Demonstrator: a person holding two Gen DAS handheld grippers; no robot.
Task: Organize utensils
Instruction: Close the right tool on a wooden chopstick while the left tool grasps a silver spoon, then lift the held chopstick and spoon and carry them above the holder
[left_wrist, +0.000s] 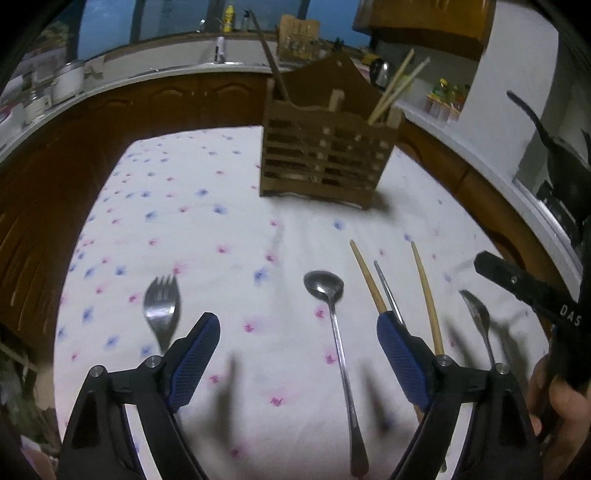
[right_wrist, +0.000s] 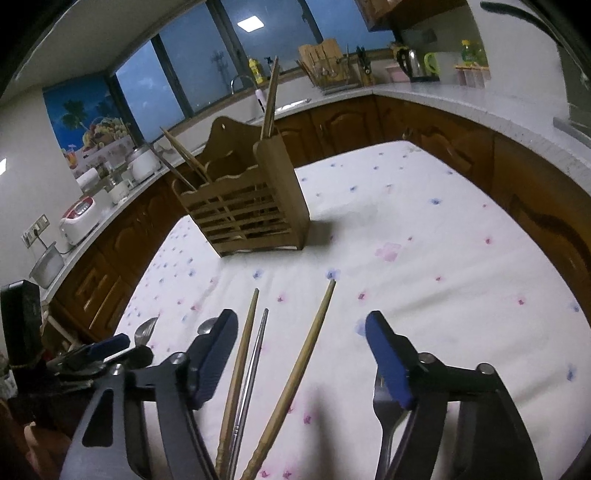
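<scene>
A wooden slatted utensil holder stands at the far side of the flowered tablecloth; it also shows in the right wrist view, with chopsticks in it. My left gripper is open above a long metal spoon. A spork lies to its left. Two wooden chopsticks and a metal chopstick lie to its right, then a small spoon. My right gripper is open over the wooden chopsticks and the metal chopstick. A fork lies under its right finger.
Brown kitchen cabinets and a white counter with appliances ring the table. The tablecloth has bare room at the right. The right gripper's body shows at the right in the left wrist view.
</scene>
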